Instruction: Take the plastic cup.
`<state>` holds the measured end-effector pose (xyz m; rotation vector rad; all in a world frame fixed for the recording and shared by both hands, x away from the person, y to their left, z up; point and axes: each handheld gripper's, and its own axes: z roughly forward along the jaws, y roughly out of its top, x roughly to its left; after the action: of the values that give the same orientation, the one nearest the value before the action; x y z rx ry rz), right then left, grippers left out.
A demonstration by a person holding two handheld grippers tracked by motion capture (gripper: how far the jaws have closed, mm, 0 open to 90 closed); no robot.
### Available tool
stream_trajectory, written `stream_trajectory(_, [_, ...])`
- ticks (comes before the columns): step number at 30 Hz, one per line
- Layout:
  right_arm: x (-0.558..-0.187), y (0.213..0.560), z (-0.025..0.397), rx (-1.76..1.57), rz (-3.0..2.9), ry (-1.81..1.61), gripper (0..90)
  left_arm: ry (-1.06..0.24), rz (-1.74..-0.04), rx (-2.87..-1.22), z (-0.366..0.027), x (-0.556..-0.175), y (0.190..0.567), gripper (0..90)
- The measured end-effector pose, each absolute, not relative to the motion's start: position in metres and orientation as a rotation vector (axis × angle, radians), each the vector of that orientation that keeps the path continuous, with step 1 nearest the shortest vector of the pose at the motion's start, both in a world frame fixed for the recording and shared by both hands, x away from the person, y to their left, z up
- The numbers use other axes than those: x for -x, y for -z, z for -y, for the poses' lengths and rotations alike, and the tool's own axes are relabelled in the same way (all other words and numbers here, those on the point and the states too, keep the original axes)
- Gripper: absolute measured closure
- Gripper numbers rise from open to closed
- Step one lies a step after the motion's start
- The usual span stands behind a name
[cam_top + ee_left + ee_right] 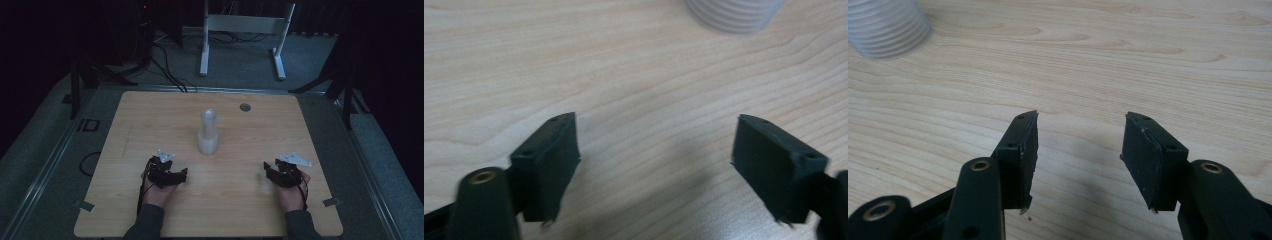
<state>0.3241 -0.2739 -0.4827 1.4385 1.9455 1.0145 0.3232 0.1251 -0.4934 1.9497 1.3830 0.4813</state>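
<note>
The left gripper (176,172) rested on the near part of the wooden table (150,120), left of centre, held by the person's left hand (159,192). In the left gripper view its two black jaws stood wide apart with bare wood grain between them, grasping nothing. The right gripper (270,171) sat on the near right part of the table in the person's right hand (292,195); in the right gripper view its jaws were also parted, somewhat less widely, with nothing between them.

One translucent white ribbed container (208,132) stood upright near the middle of the table, farther away than both grippers. It lay between them in the left-right sense, nearer to the left gripper and well apart from the right one, touching neither. Its ribbed base appeared at the top edge of the left gripper view, right of centre (735,14), and at the top left corner of the right gripper view (885,27).

There were two grippers, each with a grey three-cornered plate on top, and one container. One small round grey grommet (244,107) sat in the far part of the tabletop, right of the container. Beyond the table, on the dim floor, stood one white frame (245,30) and several dark cables (165,65)
</note>
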Motion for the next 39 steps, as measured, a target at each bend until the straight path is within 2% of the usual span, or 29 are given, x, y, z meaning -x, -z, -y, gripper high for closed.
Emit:
stream_trajectory(8, [-0.322,0.477,0.267,-1.388,-1.967,-1.043,47.5,-0.506,-1.338,-1.965,-0.122,-0.325,0.482,18.6])
stream_trajectory(17, [-0.323,0.475,0.266,-1.375,-1.983,-1.049,46.1,-0.46,-1.289,-1.881,-0.127,-0.332,0.473,29.8])
stream_trajectory(31, [-0.33,0.449,0.253,-1.29,-2.016,-1.084,44.9,-0.513,-1.186,-1.904,-0.12,-0.34,0.455,34.2])
stream_trajectory(39, [-0.336,0.434,0.243,-1.241,-2.029,-1.119,44.7,-0.472,-1.138,-1.883,-0.115,-0.348,0.448,32.7])
